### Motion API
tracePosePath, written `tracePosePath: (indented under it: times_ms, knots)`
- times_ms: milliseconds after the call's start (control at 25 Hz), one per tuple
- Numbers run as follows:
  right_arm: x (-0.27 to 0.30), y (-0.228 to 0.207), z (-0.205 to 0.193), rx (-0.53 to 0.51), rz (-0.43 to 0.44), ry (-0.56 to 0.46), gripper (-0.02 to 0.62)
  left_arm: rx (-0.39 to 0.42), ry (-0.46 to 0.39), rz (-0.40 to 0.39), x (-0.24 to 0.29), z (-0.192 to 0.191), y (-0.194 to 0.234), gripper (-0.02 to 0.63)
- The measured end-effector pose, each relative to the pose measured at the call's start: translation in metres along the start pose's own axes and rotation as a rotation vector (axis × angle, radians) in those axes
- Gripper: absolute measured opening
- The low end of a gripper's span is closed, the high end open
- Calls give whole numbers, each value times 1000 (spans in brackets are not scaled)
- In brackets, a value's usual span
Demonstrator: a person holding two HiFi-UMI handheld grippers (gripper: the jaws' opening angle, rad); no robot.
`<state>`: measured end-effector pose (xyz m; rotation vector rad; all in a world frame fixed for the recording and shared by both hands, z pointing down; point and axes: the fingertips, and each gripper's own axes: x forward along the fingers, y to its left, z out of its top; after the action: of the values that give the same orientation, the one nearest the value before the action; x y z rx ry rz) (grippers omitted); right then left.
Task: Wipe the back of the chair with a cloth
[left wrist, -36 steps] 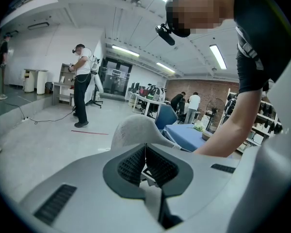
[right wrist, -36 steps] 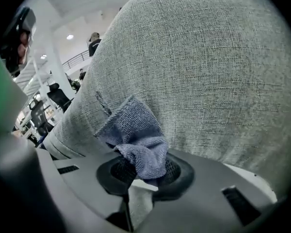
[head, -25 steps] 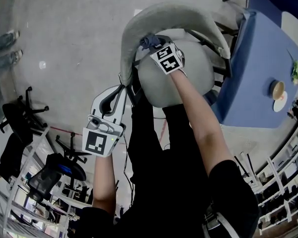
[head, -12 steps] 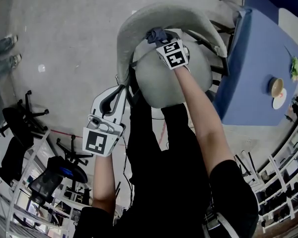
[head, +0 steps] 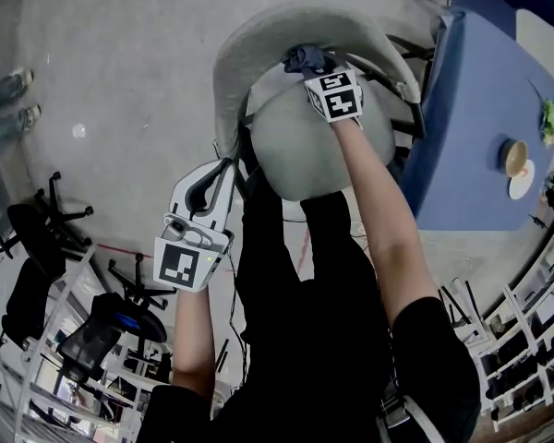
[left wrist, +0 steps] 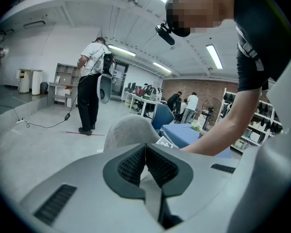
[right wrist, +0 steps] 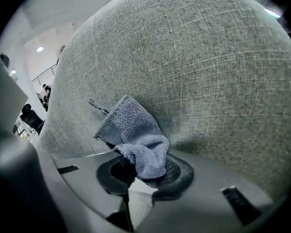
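Observation:
A grey fabric chair stands below me, its curved back [head: 286, 26] arching over the round seat [head: 305, 146]. My right gripper [head: 312, 63] is shut on a blue-grey cloth [head: 303, 58] and presses it against the inner face of the back. Seen from the right gripper view, the cloth [right wrist: 136, 140] bunches between the jaws against the woven back [right wrist: 194, 67]. My left gripper [head: 223, 169] hangs by the chair's left side, shut and holding nothing. From the left gripper view its pads [left wrist: 136, 164] meet, with the chair back [left wrist: 131, 132] beyond.
A blue table [head: 485, 109] with a cup [head: 514, 159] and a plant stands right of the chair. Black office chairs [head: 37, 238] and shelving sit at lower left. A person [left wrist: 89, 86] stands across the room in the left gripper view.
My right gripper has slid the cloth rightward along the inside of the chair back. The left gripper has stayed put.

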<state>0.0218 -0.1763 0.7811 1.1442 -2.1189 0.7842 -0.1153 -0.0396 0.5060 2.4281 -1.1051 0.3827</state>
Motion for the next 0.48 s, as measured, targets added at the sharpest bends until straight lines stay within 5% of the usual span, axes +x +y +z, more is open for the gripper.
tracePosePath:
  times_ms: [480]
  knots:
    - [-17,-46,-15,207,-77,-38,87,11,11,-16,4,0,-6,25]
